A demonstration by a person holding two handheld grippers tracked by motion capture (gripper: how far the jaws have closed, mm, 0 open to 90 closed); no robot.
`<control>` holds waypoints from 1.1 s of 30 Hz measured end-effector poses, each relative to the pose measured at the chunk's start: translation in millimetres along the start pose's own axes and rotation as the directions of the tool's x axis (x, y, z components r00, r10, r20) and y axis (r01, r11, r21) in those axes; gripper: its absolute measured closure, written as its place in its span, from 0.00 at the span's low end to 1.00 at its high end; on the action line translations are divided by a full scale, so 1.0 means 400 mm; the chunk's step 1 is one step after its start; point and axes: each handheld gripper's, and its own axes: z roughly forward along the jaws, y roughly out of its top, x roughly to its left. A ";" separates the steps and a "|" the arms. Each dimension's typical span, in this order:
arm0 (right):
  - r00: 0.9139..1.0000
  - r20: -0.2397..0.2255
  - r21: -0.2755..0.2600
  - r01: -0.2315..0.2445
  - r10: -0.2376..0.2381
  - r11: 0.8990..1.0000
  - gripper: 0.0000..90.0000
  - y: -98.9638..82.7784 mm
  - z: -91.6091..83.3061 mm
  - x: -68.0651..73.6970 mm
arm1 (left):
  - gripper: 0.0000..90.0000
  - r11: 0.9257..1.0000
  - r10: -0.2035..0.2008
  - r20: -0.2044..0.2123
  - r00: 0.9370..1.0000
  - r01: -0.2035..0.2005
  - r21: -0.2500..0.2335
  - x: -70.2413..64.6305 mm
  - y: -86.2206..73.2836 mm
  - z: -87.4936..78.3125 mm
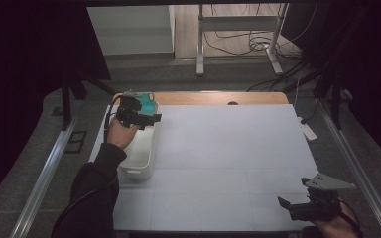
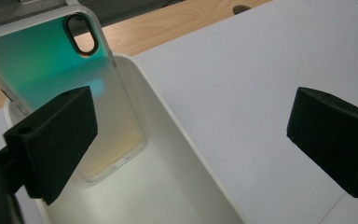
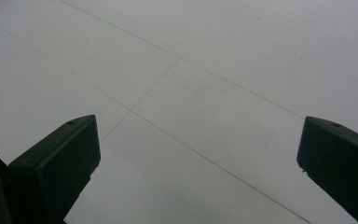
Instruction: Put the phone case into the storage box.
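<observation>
A clear phone case with a teal-to-yellow sheen leans tilted against the far end wall inside a white bin. In the high view the case pokes above the bin at the table's left side. My left gripper hovers over the bin's far end, just in front of the case. Its jaws stand wide open, and the case lies behind the left jaw without being pressed. My right gripper rests near the table's front right corner, open, with bare table between its jaws.
The white table top stretches between the two hands. A strip of wooden desk shows behind it. Beyond stand a metal frame's legs and floor cables. A white power strip lies off the table's right edge.
</observation>
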 end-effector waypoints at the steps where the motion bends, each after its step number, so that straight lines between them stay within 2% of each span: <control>1: 1.000 0.000 0.000 0.000 0.000 1.000 0.00 0.000 0.000 0.000 | 0.01 1.000 0.000 0.000 1.000 0.000 0.000 0.000 0.000 0.000; 8: 1.000 0.004 0.000 -0.004 0.004 1.000 0.00 0.000 0.000 -0.001 | 0.00 1.000 0.017 0.008 1.000 -0.017 -0.010 -0.012 -0.015 -0.014; 14: 1.000 0.012 0.000 -0.010 0.010 1.000 0.00 0.001 -0.001 -0.001 | 0.00 0.998 0.055 0.002 0.999 -0.055 -0.014 -0.025 -0.023 -0.025; 20: 1.000 0.019 0.001 -0.013 0.013 1.000 0.00 0.001 -0.001 -0.001 | 0.00 0.997 0.075 0.023 0.997 -0.074 -0.028 -0.040 -0.032 -0.037; 33: 1.000 0.024 0.005 -0.010 0.009 1.000 0.00 0.002 0.000 0.001 | 0.00 0.995 0.081 0.038 0.996 -0.079 -0.057 -0.071 -0.063 -0.068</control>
